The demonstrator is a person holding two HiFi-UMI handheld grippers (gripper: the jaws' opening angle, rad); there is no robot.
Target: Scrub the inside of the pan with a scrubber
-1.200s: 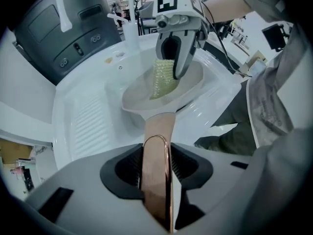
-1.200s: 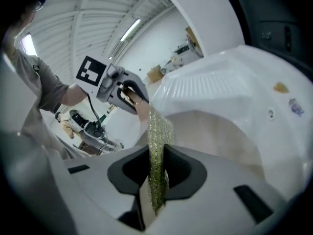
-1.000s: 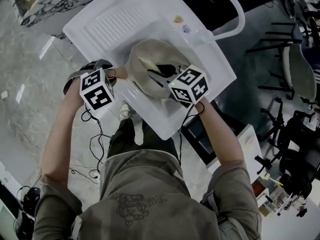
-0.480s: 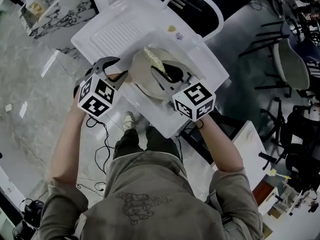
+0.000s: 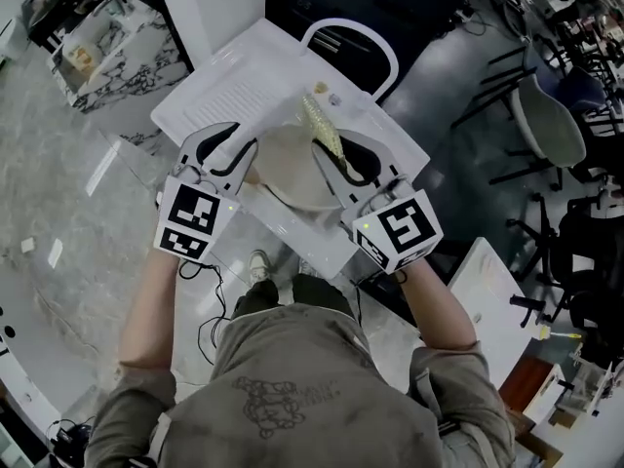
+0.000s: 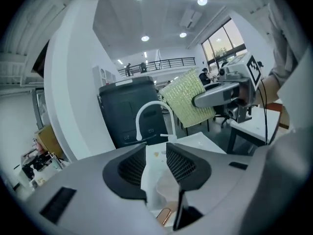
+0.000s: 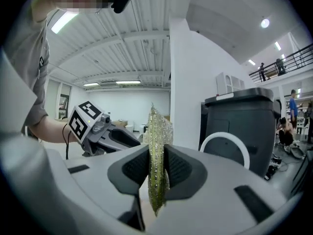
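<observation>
Head view has the left gripper (image 5: 242, 142) hanging over the left side of the white sink unit (image 5: 292, 232), right beside the rim of the pan (image 5: 288, 174). Its jaws have just been closing but stand partway apart. In the left gripper view I only see the sink and the pan through the gap, nothing pinched, so I'd call that hand empty. The pan sits in the middle of the unit toward its near edge, with the ribbed drainboard (image 5: 229, 96) at the far left corner. Moving right, the right gripper (image 5: 331, 144) is clamped tight on the yellow-green scrubber (image 5: 322, 125). It stands edge-on between the pads in the right gripper view and is held over the pan's far rim, not touching the inside as far as I can tell. My read: the scrubber's in hand, no actual scrubbing is going on at this instant, and I can't tell how clean the inside is. Room-wise, the arched faucet (image 5: 351, 32) at the far edge is the thing to dodge. There's open floor (image 5: 68, 183) to the left and chairs (image 5: 546, 125) well off to the right.
</observation>
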